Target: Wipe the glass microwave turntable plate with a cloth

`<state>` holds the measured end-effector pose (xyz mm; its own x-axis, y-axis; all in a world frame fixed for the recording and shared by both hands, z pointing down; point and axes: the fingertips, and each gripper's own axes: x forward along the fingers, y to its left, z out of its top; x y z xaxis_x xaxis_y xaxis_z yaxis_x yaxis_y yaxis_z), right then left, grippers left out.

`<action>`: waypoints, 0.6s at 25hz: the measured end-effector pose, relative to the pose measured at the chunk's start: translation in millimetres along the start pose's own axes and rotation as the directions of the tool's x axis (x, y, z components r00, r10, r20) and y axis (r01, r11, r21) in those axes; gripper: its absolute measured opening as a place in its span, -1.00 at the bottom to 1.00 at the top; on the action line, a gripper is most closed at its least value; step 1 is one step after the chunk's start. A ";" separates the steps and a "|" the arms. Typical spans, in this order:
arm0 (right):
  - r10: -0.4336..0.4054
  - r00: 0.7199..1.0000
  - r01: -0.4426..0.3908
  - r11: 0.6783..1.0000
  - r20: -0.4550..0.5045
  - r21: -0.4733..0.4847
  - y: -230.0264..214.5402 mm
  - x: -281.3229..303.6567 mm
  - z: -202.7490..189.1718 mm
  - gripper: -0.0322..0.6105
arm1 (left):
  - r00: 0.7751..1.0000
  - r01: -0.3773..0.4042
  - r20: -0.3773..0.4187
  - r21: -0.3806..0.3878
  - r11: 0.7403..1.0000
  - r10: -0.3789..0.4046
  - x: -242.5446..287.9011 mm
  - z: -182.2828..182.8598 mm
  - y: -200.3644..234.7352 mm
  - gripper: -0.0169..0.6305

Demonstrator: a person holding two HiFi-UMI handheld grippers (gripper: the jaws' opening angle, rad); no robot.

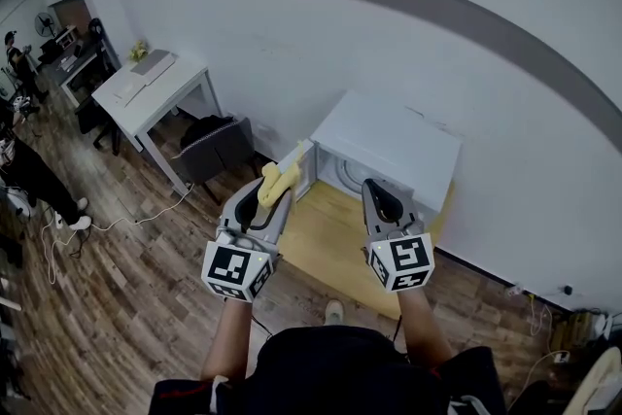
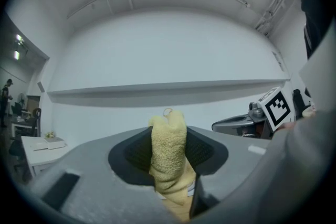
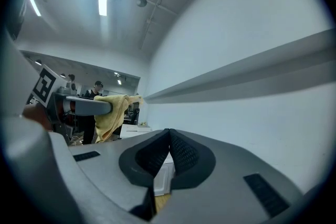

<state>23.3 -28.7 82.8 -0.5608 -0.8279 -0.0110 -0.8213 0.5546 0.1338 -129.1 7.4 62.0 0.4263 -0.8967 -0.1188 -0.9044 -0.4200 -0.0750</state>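
Note:
My left gripper (image 1: 281, 186) (image 2: 168, 136) is shut on a folded yellow cloth (image 1: 275, 180) (image 2: 169, 157), which sticks up between its pads. My right gripper (image 1: 378, 192) (image 3: 168, 136) is shut with nothing between its pads. Both are held high and about level in front of a white microwave (image 1: 394, 143), whose door (image 1: 303, 172) stands open. The microwave stands on a low wooden table (image 1: 335, 233). Inside its dark opening I cannot make out the glass plate. The right gripper view shows the cloth (image 3: 111, 112) hanging from the left gripper at the left.
A white desk (image 1: 146, 90) with a dark chair (image 1: 216, 147) stands to the left along the white wall (image 1: 292, 34). People (image 1: 29, 175) stand at the far left. Cables (image 1: 117, 221) lie on the wooden floor (image 1: 126, 306).

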 end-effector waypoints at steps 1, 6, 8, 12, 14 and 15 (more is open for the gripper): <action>-0.001 1.000 0.001 1.000 0.001 -0.001 0.8 -2.1 1.6 -0.87 | 1.000 -0.001 0.002 -0.003 1.000 0.001 -1.6 1.4 -0.4 -0.45; -0.007 1.000 0.007 1.000 0.004 -0.007 0.0 -10.6 3.7 -0.87 | 1.000 0.004 -0.009 -0.019 1.000 -0.004 -5.3 -1.5 -7.8 -0.45; -0.011 1.000 0.011 1.000 0.005 -0.003 -1.7 -10.1 3.1 -0.87 | 1.000 0.011 -0.015 -0.019 1.000 -0.011 -4.3 -3.6 -9.6 -0.45; -0.015 1.000 0.015 1.000 -0.005 -0.005 1.3 -10.5 1.1 -0.87 | 1.000 0.015 -0.024 -0.020 1.000 -0.016 -6.0 -5.7 -9.0 -0.45; -0.014 1.000 0.014 1.000 -0.007 -0.005 4.1 -11.5 0.2 -0.87 | 1.000 0.012 -0.024 -0.016 1.000 -0.013 -8.3 -5.3 -8.0 -0.45; -0.014 1.000 0.014 1.000 -0.007 -0.006 4.7 -11.9 -0.2 -0.87 | 1.000 0.013 -0.023 -0.015 1.000 -0.013 -8.7 -5.1 -8.2 -0.45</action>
<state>26.1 -16.2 83.8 -0.5488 -0.8359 -0.0059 -0.8282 0.5427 0.1400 -125.5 17.9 68.7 0.4377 -0.8941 -0.0947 -0.8990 -0.4335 -0.0619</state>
